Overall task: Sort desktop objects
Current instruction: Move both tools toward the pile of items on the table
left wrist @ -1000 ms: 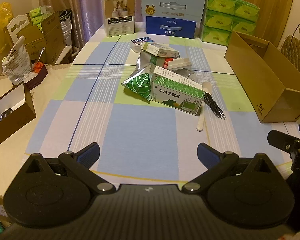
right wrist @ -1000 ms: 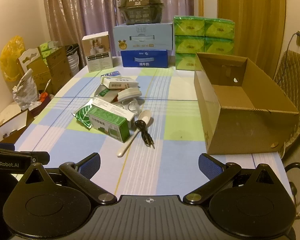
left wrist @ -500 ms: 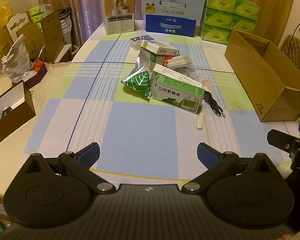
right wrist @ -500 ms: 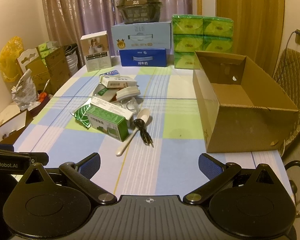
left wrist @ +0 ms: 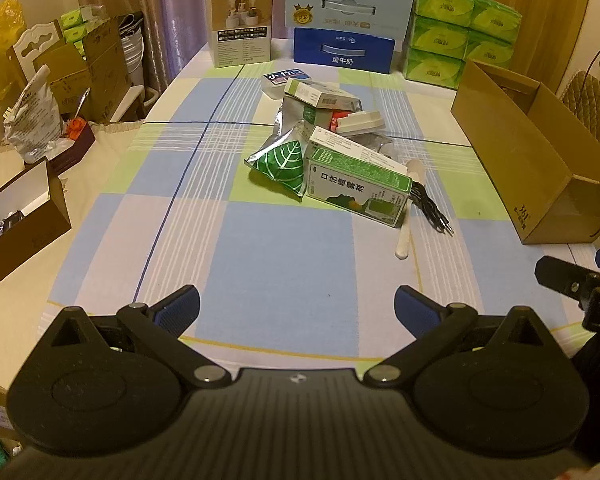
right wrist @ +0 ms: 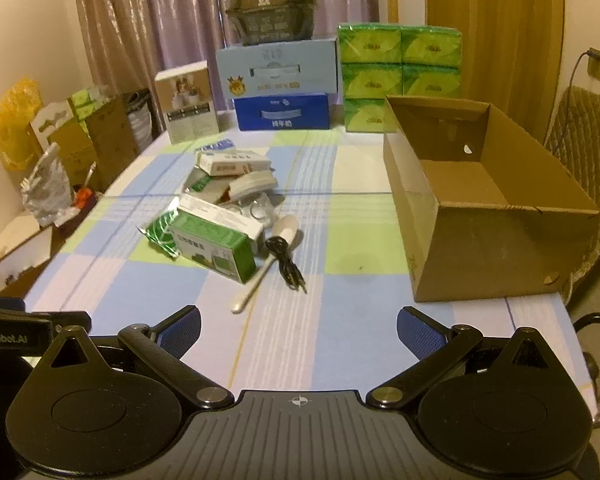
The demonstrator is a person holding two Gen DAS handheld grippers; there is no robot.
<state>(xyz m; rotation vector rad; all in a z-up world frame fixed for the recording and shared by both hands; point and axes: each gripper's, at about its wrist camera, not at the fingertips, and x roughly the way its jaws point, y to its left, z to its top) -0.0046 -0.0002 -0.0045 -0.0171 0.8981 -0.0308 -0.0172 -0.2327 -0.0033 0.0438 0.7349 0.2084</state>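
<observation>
1. My left tongs (left wrist: pixel 296 308) hang spread wide over the near edge of the tabletop (left wrist: pixel 260 264), with nothing between the blue pads.
2. My right tongs (right wrist: pixel 298 326) are likewise gaping and empty, low over the checked cloth at the near edge.
3. The clutter to sort sits in a heap mid-tabletop, well ahead of both tongs.
4. At its front lies a green and white carton (left wrist: pixel 356 186) on its side, touching a green leaf-print pouch (left wrist: pixel 280 164) on its left.
5. Just right of the carton lie a white spoon (right wrist: pixel 266 264) and a coiled black cable (right wrist: pixel 286 258), the cable crossing the spoon.
6. Behind them are a silver foil bag (left wrist: pixel 296 114), a small white box (left wrist: pixel 320 94) and a white lidded case (left wrist: pixel 360 122), piled together.
7. An open cardboard box (right wrist: pixel 484 216) stands on the tabletop's right side, apart from the heap, with nothing showing inside it.
</observation>
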